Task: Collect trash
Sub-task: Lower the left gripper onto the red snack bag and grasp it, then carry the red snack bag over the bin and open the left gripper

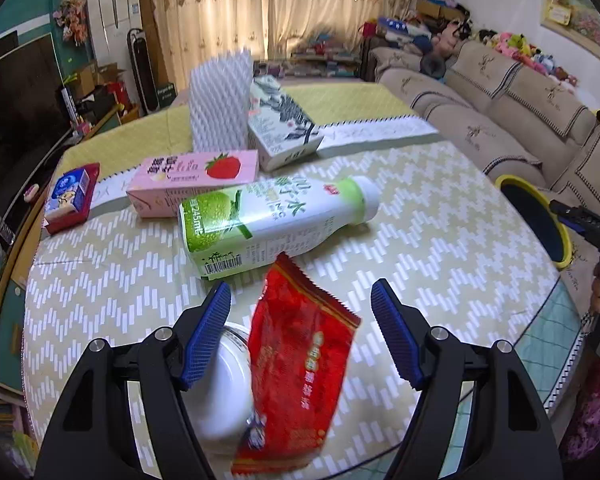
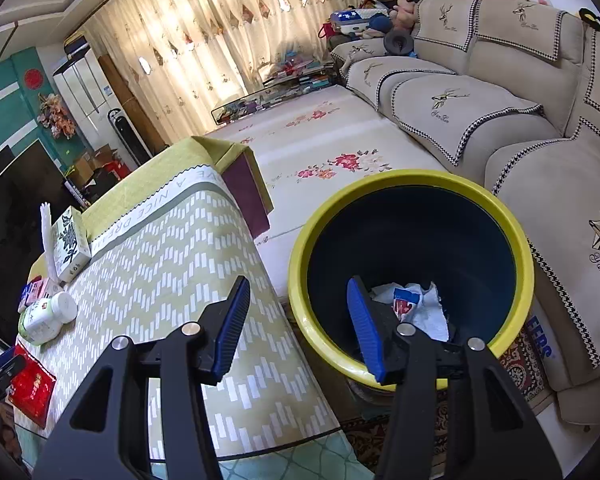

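Observation:
A red snack wrapper (image 1: pixel 300 368) lies on the patterned tablecloth, partly over a white round cup (image 1: pixel 220 384). My left gripper (image 1: pixel 300 288) hangs over both, its blue pads either side of the wrapper and clear of it. Behind lie a green and white bottle (image 1: pixel 268 224), a pink strawberry carton (image 1: pixel 192 184), a white floral carton (image 1: pixel 280 128) and a white foam sleeve (image 1: pixel 220 104). My right gripper (image 2: pixel 298 280) is open and holds nothing, between the table edge and the yellow-rimmed bin (image 2: pixel 380 184). White tissue and a wrapper (image 2: pixel 416 304) lie in the bin.
A small blue and red pack (image 1: pixel 70 196) lies at the table's left edge. A beige sofa (image 2: pixel 500 120) runs behind the bin, with a flowered mat (image 2: pixel 340 140) on the floor. A dark television (image 1: pixel 16 92) stands beyond the table's left side.

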Tool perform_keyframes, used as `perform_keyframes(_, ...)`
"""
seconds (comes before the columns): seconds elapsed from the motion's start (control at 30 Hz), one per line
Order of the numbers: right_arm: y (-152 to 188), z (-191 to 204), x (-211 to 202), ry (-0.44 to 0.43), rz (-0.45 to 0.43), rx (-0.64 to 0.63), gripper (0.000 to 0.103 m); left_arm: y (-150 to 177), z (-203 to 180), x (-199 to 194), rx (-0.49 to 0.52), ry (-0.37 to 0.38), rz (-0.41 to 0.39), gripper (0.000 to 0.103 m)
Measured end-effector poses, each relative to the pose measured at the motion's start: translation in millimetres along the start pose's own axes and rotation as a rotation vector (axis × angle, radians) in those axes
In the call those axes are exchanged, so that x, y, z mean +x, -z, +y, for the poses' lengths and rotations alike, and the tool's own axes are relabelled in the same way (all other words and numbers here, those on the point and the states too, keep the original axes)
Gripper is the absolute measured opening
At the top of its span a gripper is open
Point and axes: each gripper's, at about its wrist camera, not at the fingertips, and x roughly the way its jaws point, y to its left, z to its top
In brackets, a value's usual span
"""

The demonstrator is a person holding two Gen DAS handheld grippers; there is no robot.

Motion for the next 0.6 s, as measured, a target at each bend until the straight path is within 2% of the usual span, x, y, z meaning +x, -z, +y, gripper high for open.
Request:
perform_keyframes(0.1,1,1,3,-0.009,0.009,-0.004,0.049,-3,-1,7,0.021,-0.004,0.025,0.067)
perform_keyframes(0.23,2,1,4,-0.027,0.018,-0.006,0.049,-3,-5,15,0.033,0.008,0.067,0.047)
perform_keyframes(0.3,2,2,3,-0.032,0.018,-0.010,0.049,-3,-8,14,0.049,0.005,0.068,0.032)
perform_keyframes(0.37,2,2,0,-0.038,0.013,-0.013,0.049,-2,-10,12,0.041,0.052,0.076,0.016)
perform_keyframes(0.47,1,2,-4,-0.045,0.001,-0.011,0.049,-2,-19,4,0.058,0.077,0.062,0.007)
perform_keyframes(0.6,0,-1,-11,-0.050,-0.014,-0.005,0.049,-5,-35,-13,0.083,0.122,0.024,0.003)
